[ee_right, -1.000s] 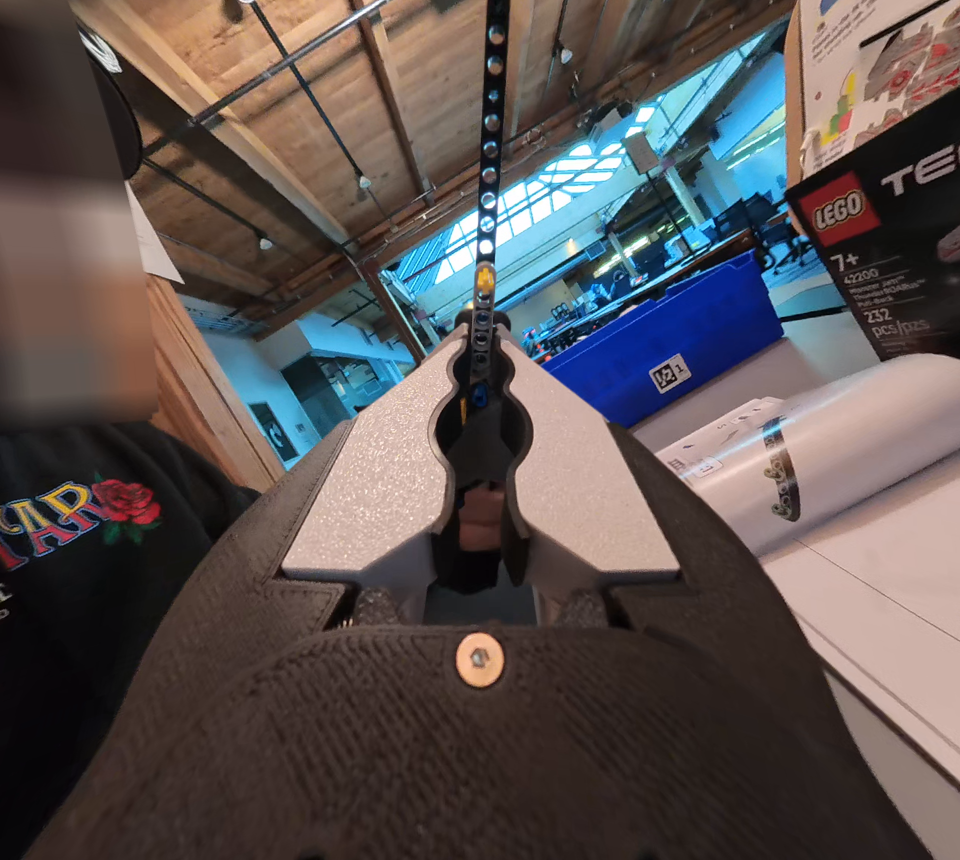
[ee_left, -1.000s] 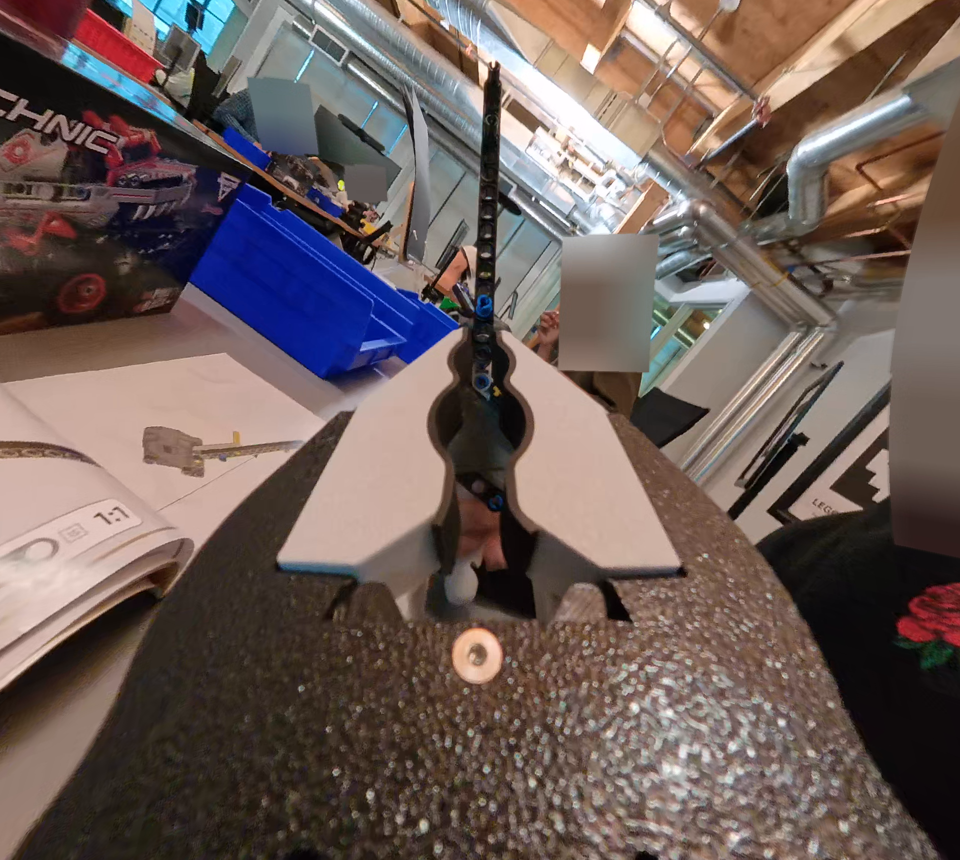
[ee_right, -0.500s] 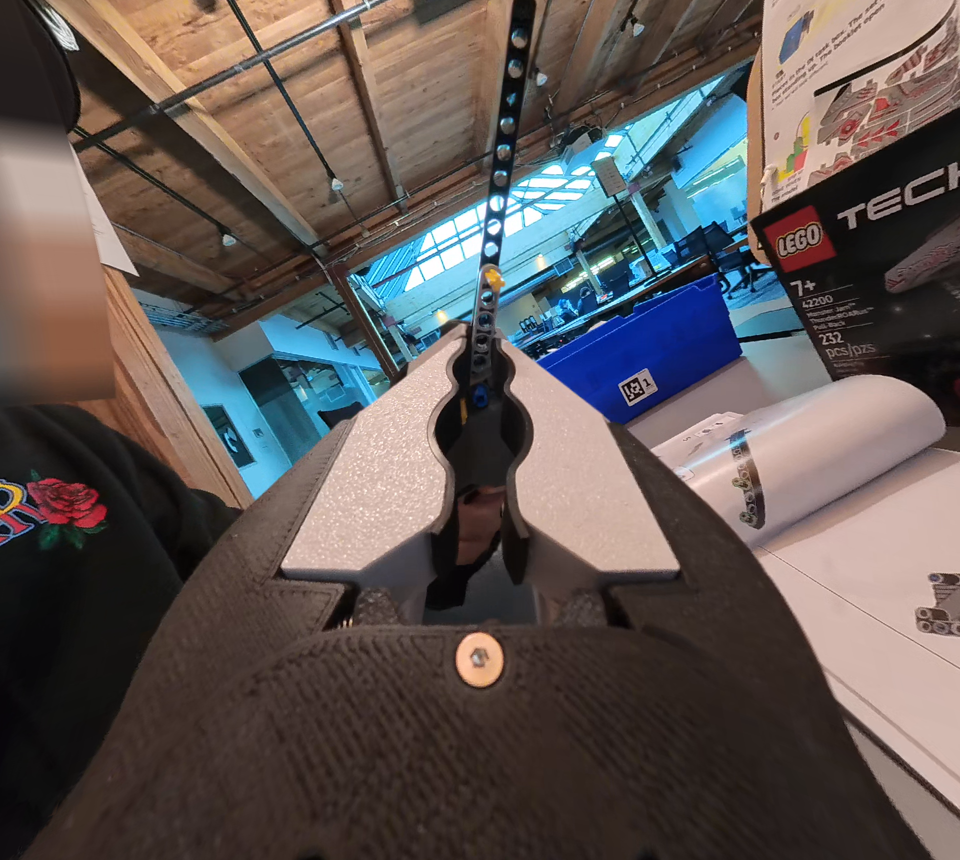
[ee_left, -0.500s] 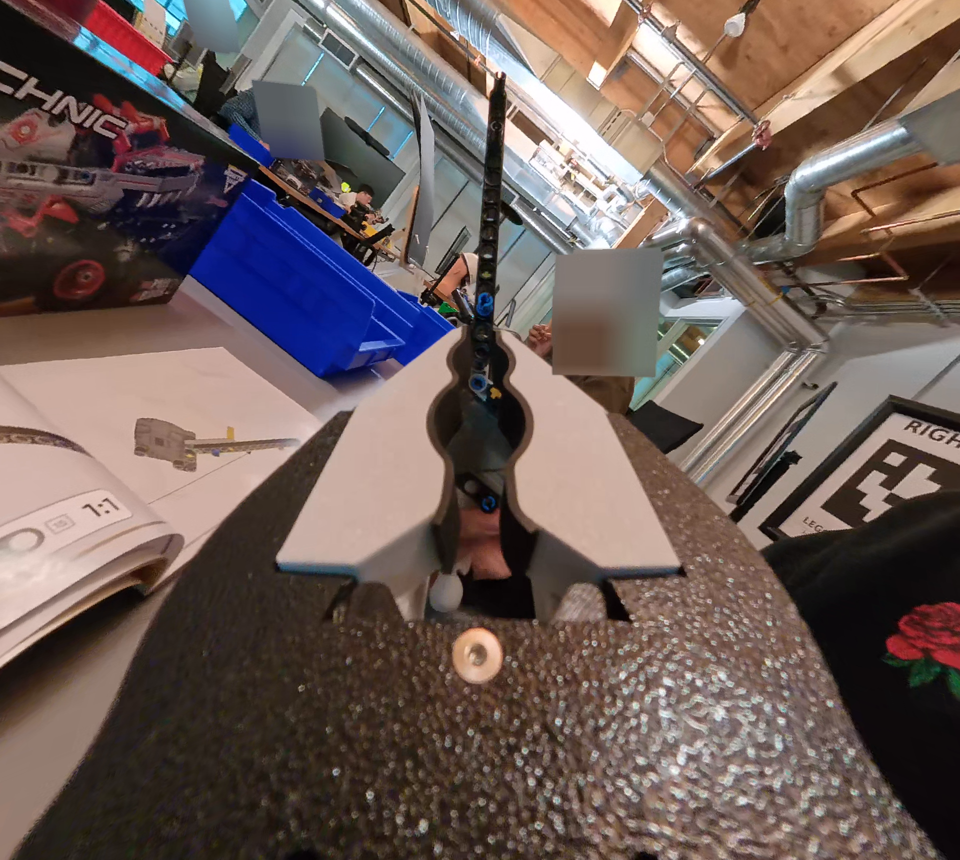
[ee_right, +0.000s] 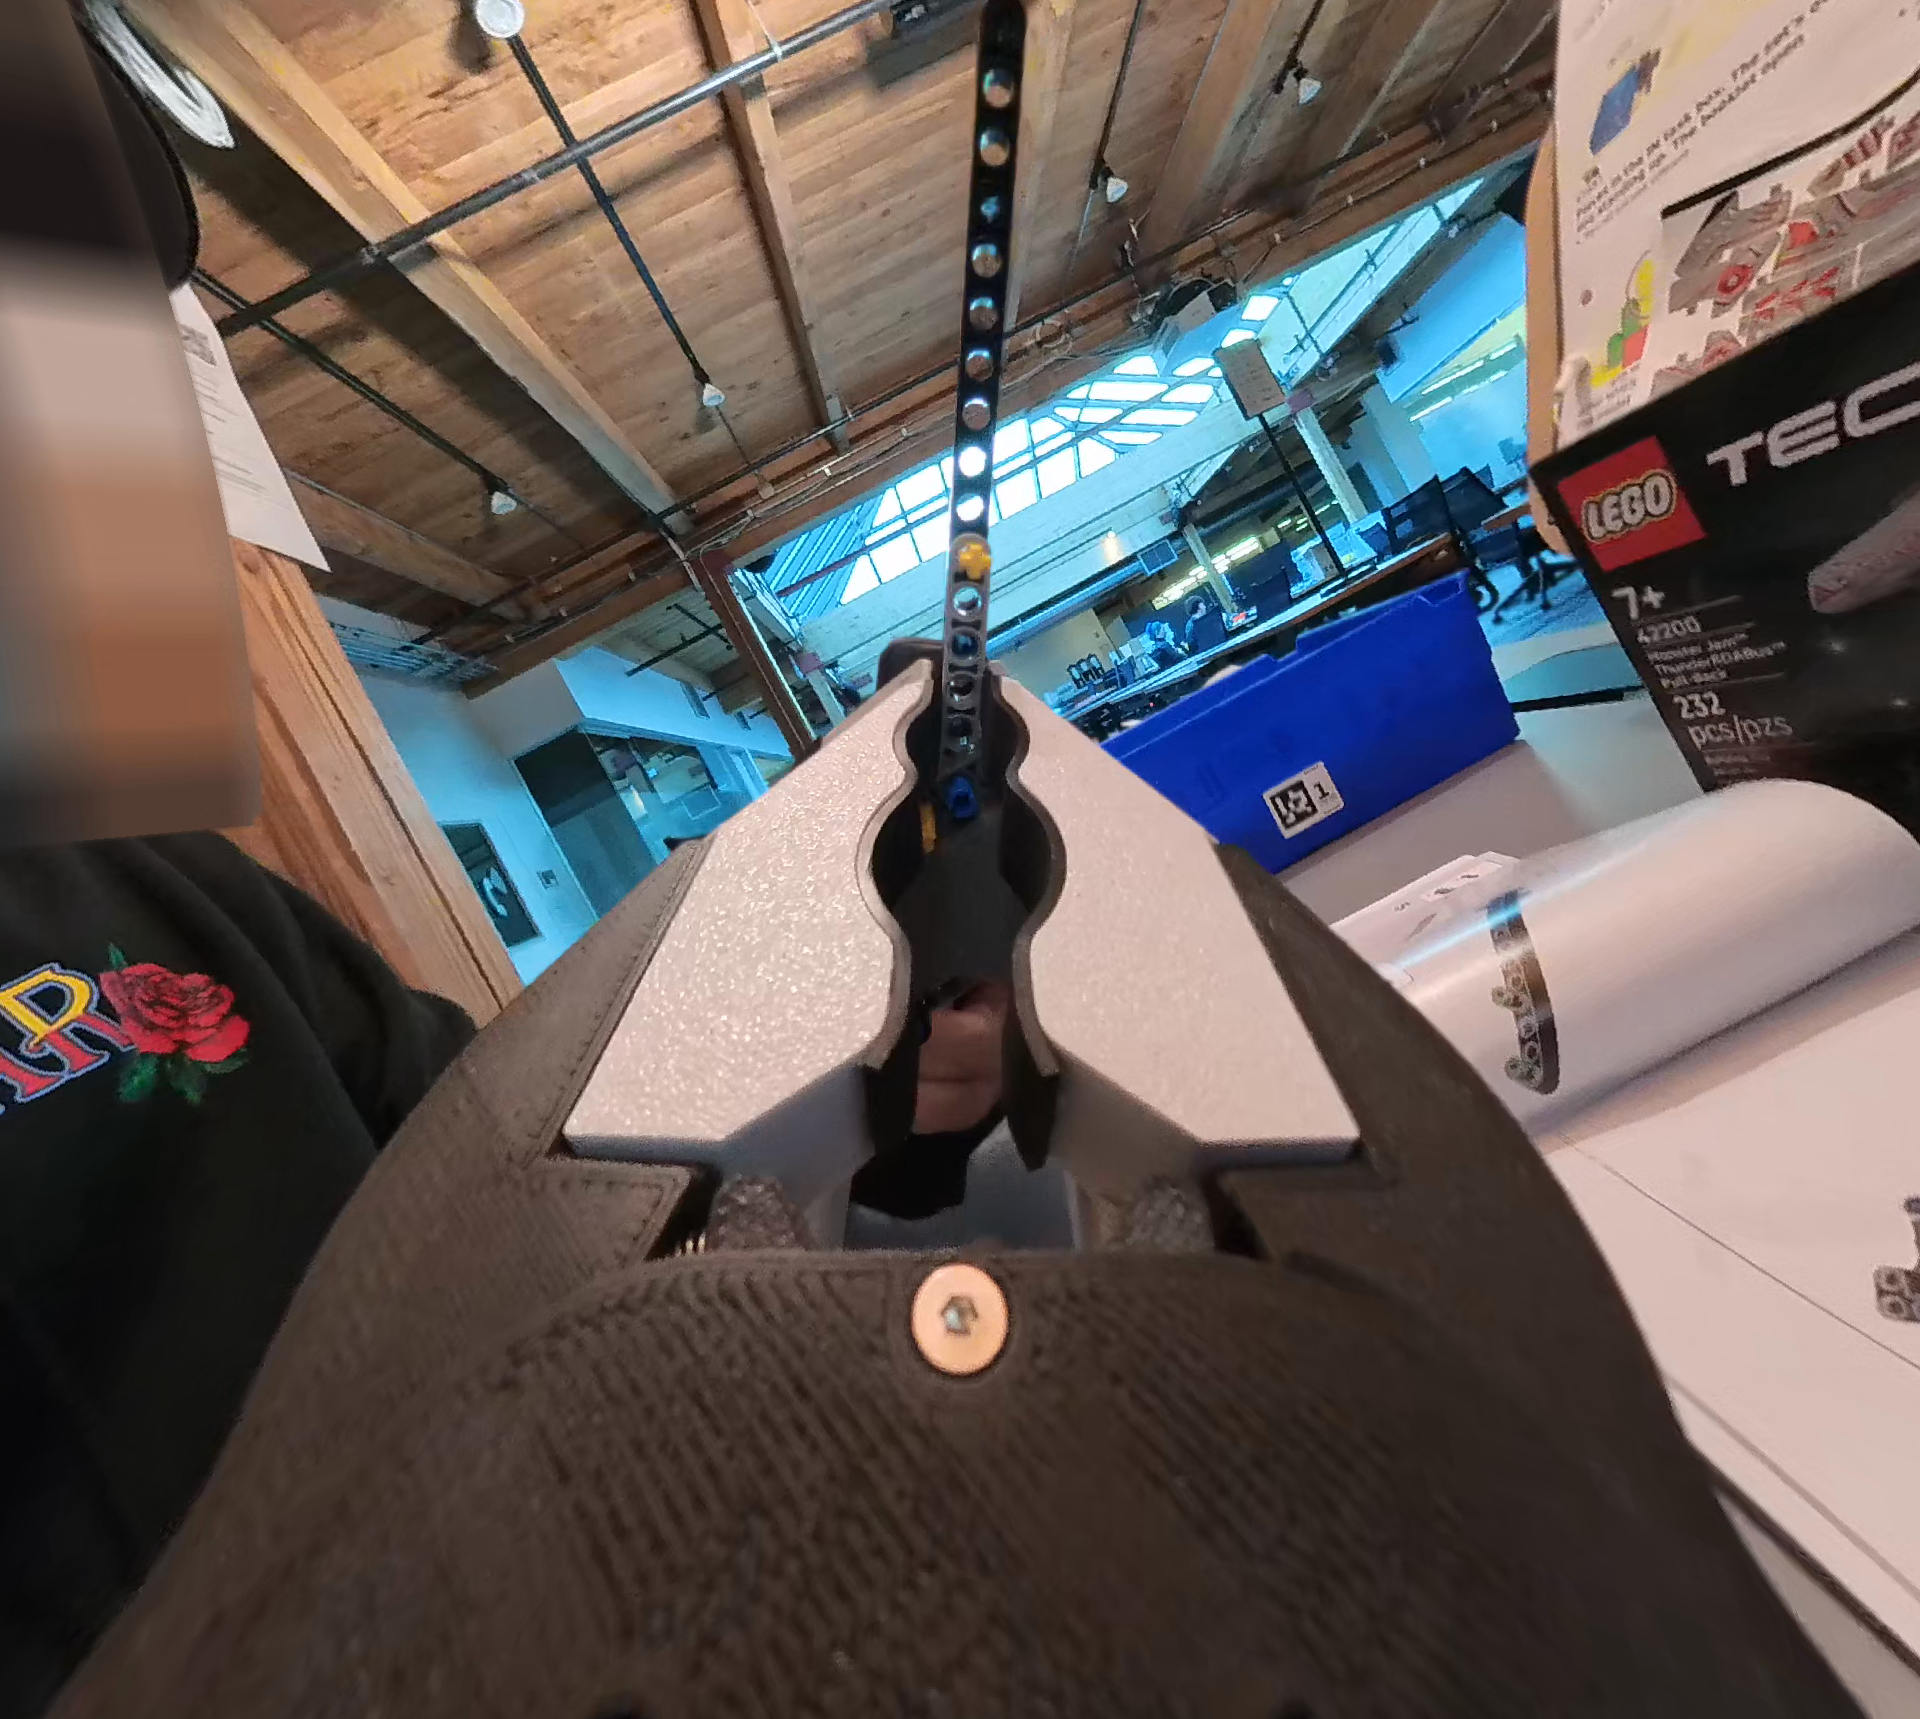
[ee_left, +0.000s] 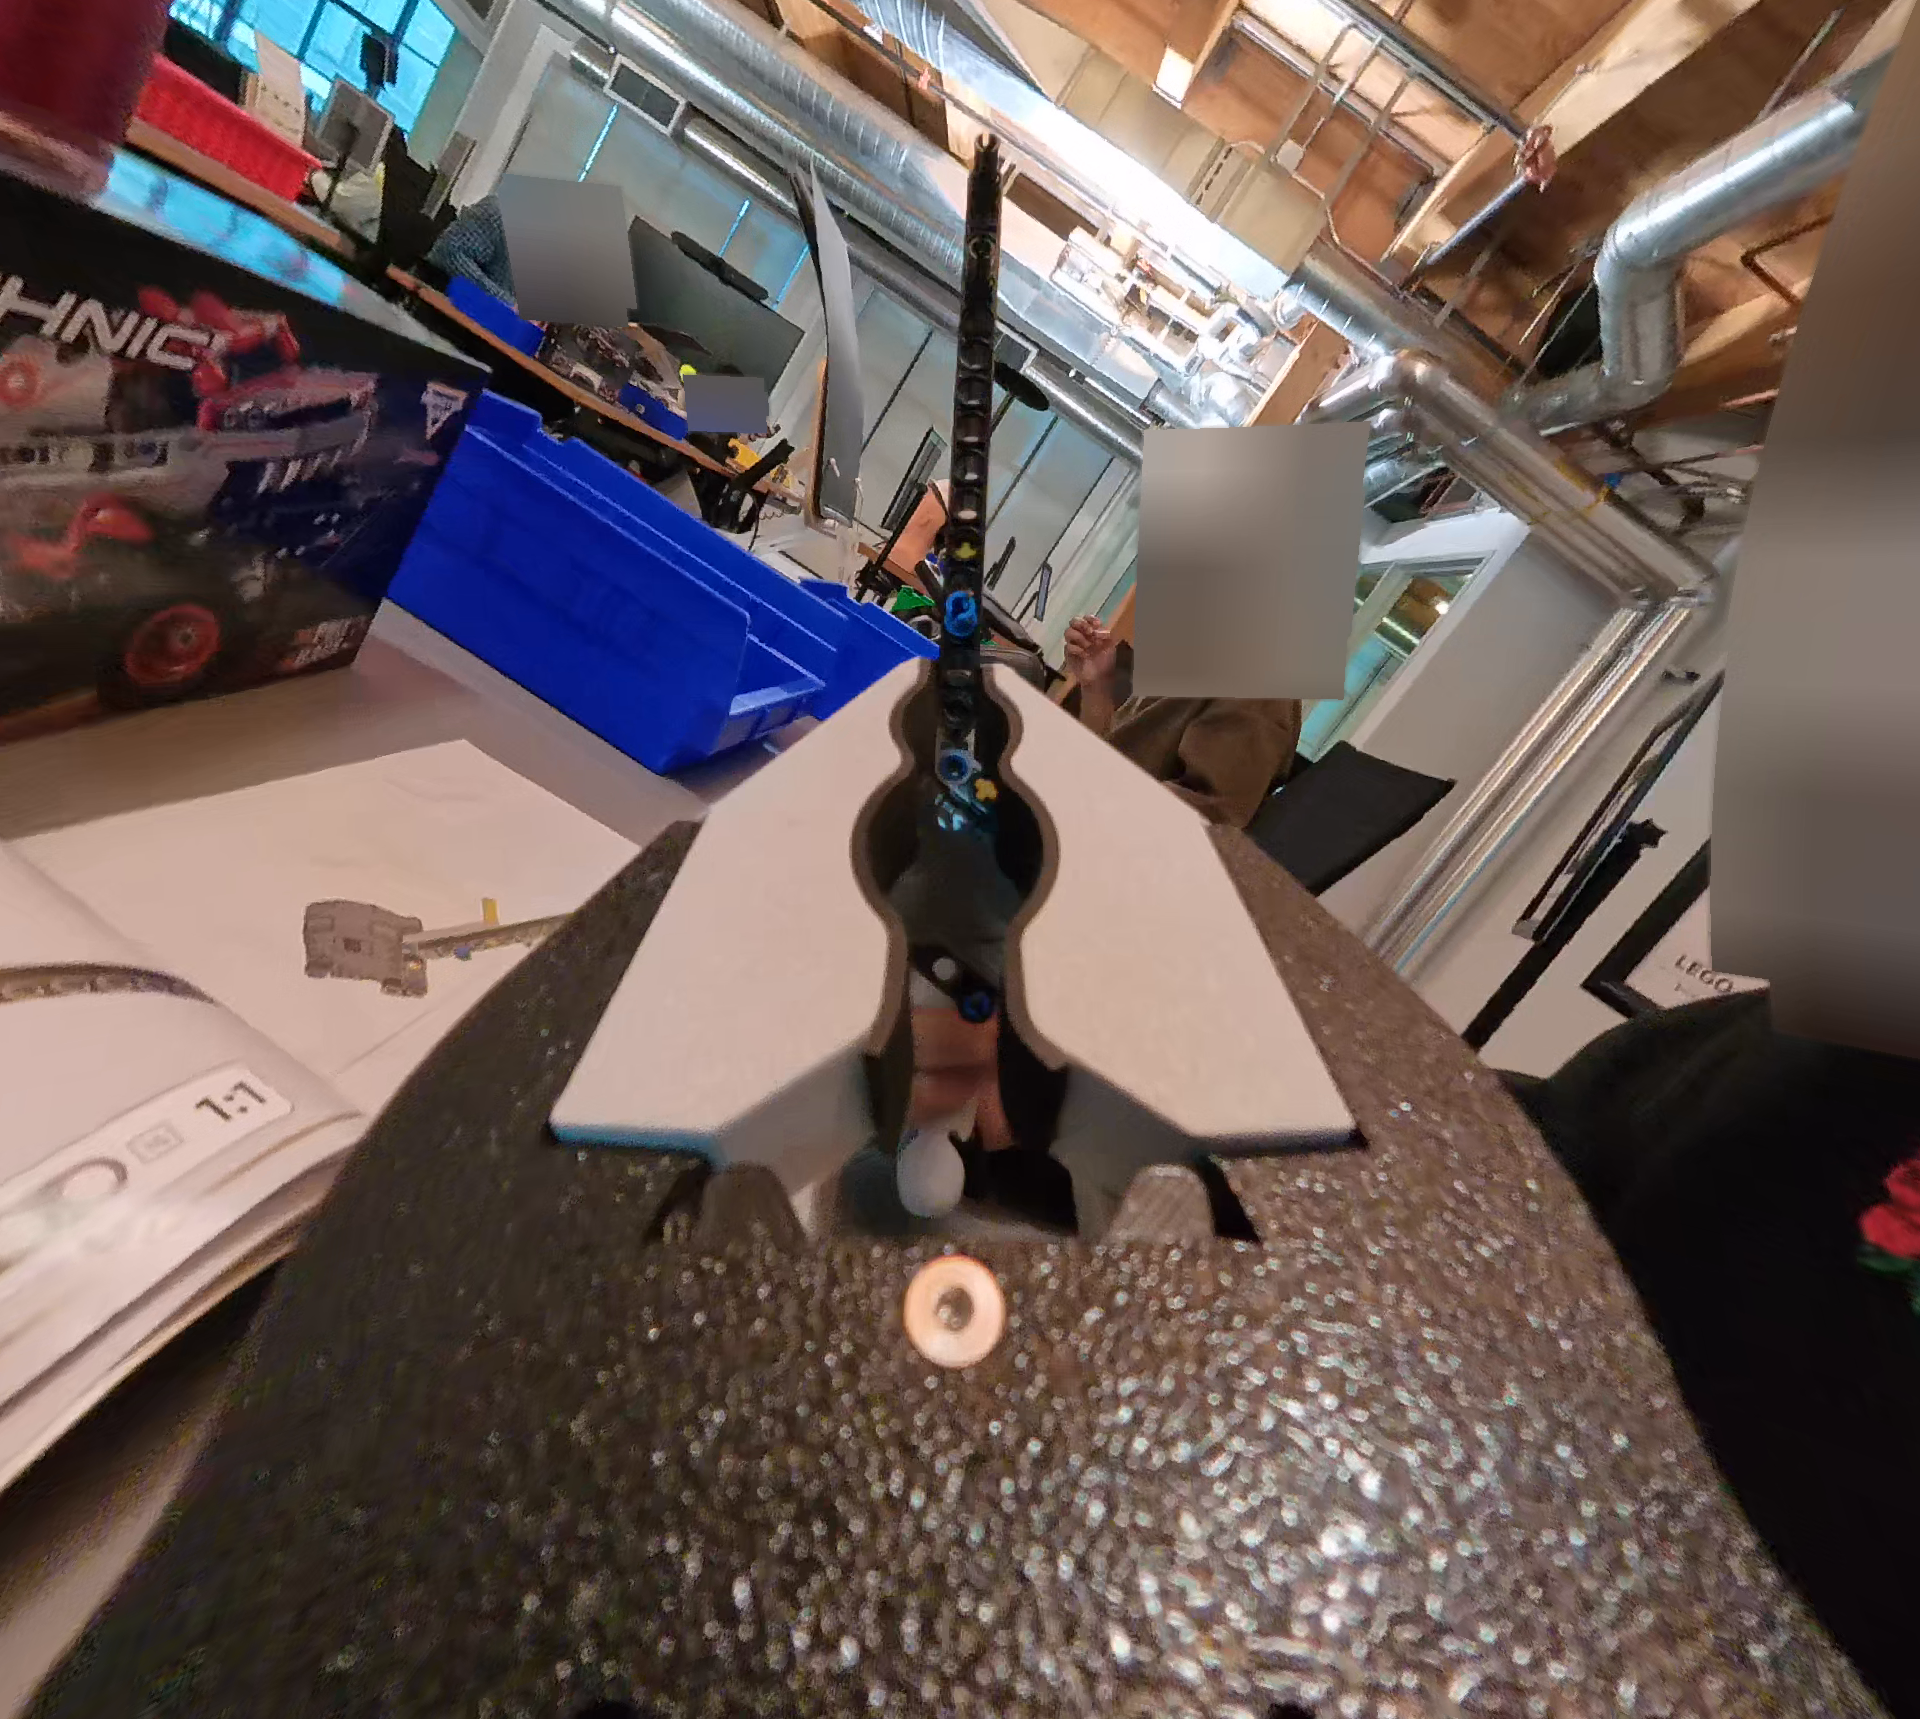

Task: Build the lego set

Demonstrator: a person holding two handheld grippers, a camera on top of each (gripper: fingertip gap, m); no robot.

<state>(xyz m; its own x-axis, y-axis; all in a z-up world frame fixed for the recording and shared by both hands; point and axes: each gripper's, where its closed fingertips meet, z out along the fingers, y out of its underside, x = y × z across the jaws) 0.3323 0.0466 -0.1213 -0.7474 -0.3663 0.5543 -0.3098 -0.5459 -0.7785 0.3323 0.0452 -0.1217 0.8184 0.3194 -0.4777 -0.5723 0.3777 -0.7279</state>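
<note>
Your left gripper is clenched on the black lego beam, which rises past the fingertips toward the ceiling, seen edge-on. Your right gripper clamps the same kind of beam, holes facing the camera, a yellow pin just above the tips. Whether both hold one piece, you cannot tell. Each beam's lower end is hidden between the fingers. The instruction booklet lies near left, the blue bin farther, the set box cut off at right.

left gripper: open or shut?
Shut: the left gripper has its jaws closed on the black lego beam, which sticks out past their tips.
</note>
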